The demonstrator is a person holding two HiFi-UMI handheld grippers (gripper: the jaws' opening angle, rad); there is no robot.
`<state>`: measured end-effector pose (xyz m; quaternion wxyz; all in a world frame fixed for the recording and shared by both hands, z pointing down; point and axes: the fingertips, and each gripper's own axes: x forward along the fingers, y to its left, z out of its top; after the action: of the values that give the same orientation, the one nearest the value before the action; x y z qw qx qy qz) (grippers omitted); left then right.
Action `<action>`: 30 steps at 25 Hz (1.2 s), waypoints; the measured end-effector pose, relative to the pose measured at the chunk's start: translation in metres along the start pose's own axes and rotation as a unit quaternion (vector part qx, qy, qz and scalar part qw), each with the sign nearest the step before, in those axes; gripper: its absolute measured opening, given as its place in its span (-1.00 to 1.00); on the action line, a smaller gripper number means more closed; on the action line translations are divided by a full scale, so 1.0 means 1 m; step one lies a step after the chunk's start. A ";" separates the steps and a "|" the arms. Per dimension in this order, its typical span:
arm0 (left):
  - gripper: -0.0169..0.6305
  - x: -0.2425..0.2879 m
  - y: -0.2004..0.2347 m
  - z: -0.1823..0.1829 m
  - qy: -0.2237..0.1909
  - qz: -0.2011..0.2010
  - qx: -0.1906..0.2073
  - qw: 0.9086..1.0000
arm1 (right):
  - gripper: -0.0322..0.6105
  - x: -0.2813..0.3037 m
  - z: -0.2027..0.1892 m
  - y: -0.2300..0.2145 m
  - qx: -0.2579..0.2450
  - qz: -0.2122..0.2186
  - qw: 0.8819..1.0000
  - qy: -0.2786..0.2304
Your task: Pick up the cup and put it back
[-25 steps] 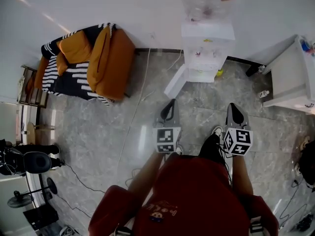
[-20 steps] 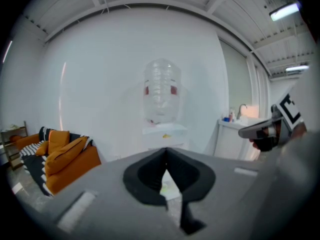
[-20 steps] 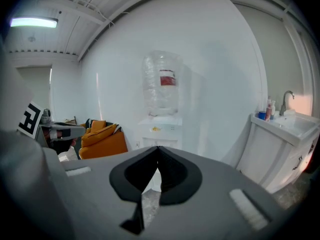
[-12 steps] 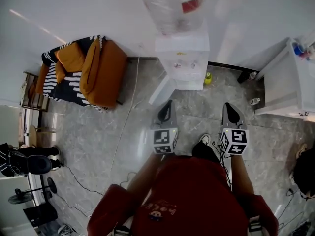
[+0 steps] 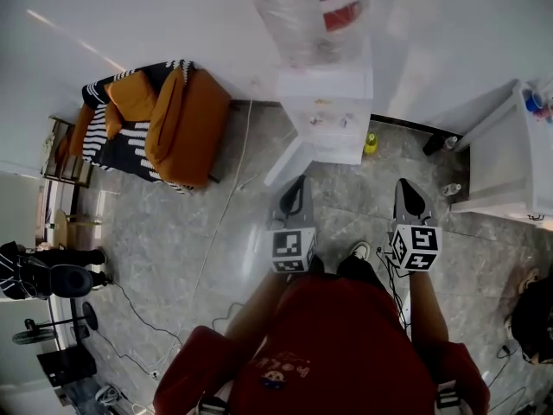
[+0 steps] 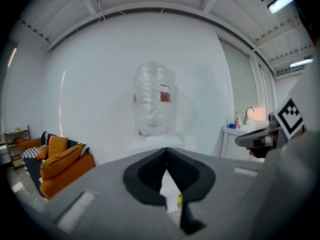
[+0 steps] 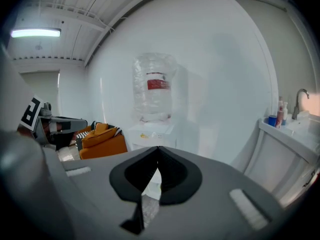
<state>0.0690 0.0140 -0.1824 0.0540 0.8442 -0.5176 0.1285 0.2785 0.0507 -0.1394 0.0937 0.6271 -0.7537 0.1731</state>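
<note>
- Cup not made out in any view; place against the claws untold.
- Nearer the water dispenser (image 5: 325, 115) than a second ago.
- Left gripper (image 5: 299, 181) and right gripper (image 5: 405, 185) pinched closed, empty, just short of the dispenser.

Glossy stone floor (image 5: 173, 232), clear plastic bottle (image 5: 311, 15), orange cloth sofa (image 5: 186, 115)
</note>
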 end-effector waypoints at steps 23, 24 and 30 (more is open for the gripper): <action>-0.95 0.007 0.096 -0.019 -0.010 -0.018 -0.013 1.000 | -0.90 0.068 0.014 0.089 -0.050 0.009 0.999 0.018; -0.95 0.007 0.100 -0.019 -0.010 -0.022 -0.012 1.000 | -0.90 0.072 0.013 0.092 -0.050 0.007 0.999 0.021; -0.95 0.011 0.128 -0.041 0.007 -0.036 -0.010 0.999 | -0.90 0.096 -0.003 0.118 -0.040 0.006 0.998 0.041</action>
<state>-0.0469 -0.0447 -0.1449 0.0708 0.8608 -0.4875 0.1276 0.1443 -0.0179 -0.1194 0.1487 0.6103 -0.7595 0.1693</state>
